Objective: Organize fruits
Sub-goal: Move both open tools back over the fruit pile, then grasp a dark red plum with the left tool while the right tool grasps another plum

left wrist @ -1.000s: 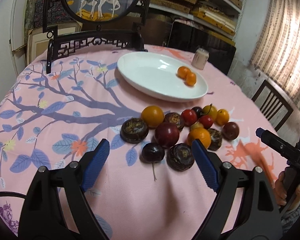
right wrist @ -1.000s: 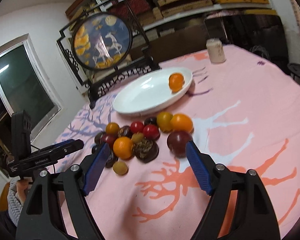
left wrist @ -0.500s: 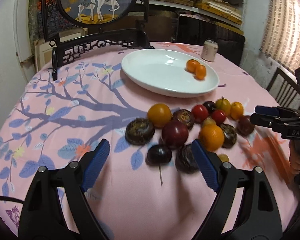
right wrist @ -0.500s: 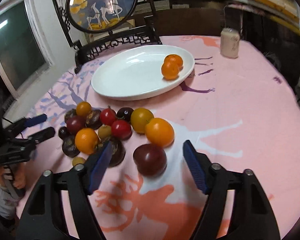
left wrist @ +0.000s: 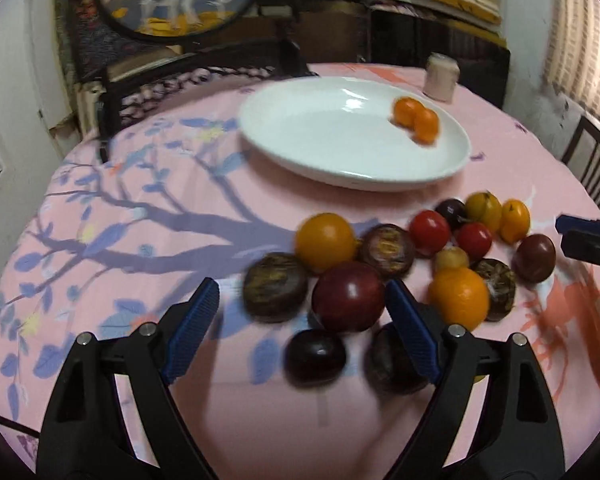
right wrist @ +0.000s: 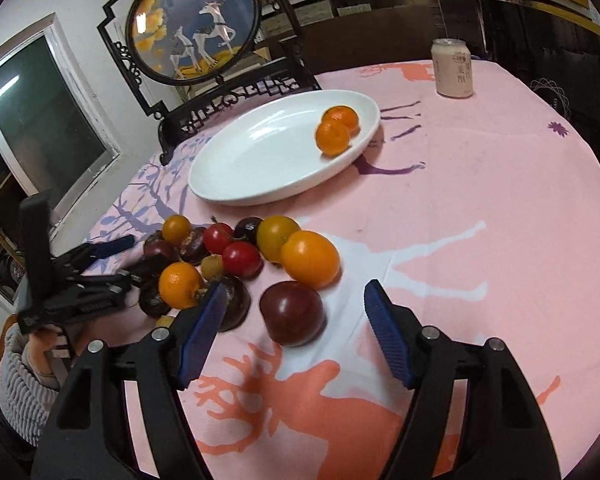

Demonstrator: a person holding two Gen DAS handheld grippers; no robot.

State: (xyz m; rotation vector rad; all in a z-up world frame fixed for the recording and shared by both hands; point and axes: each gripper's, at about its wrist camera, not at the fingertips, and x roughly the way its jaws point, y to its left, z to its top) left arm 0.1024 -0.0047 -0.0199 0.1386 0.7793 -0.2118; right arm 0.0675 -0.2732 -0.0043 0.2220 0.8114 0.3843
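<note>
Left gripper (left wrist: 302,308) agape; right gripper (right wrist: 294,312) agape around glossy round plum (right wrist: 293,313).

From each wrist we look forward and down along the fingers, close over the pink tablecloth (right wrist: 480,184), the left view from one side and the right from the opposite, sharing the fruit pile (left wrist: 404,264) and white plate (right wrist: 236,176).

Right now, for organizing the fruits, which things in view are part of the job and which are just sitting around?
Part of the job:
- white plate holding two oranges
- loose fruit pile on the cloth
- dark plum between the open right gripper pads, untouched
- left gripper, open

Just lying about:
- drink can
- round framed deer picture
- pink tablecloth
</note>
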